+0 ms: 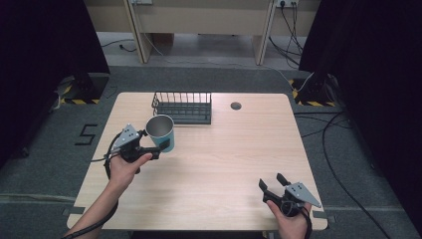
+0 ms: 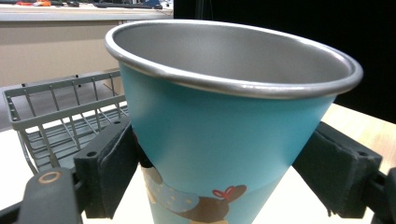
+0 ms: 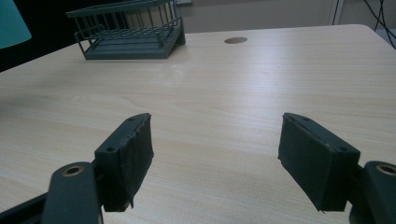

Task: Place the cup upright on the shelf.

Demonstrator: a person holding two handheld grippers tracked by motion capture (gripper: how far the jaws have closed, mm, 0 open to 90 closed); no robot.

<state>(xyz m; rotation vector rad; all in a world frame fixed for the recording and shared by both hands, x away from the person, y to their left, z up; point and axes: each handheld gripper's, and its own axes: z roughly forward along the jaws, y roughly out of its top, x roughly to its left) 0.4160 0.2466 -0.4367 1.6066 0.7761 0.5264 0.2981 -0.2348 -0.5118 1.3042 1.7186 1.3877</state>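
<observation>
With my left gripper (image 1: 158,148) clamped on the teal cup (image 1: 161,132), held upright just before the wire rack (image 1: 182,106), I should keep it level while my right gripper (image 1: 272,186) rests spread, empty.

left gripper (image 1: 158,148) and right gripper (image 1: 271,183) both matte black, grey three-cornered plates on top, brass-ringed screw holes, black cables trailing, bare forearms, no sleeves

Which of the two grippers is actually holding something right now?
The left gripper: its fingers clamp the sides of the teal metal cup. The right gripper, near the table's front edge, is open with nothing between its fingers.
</observation>
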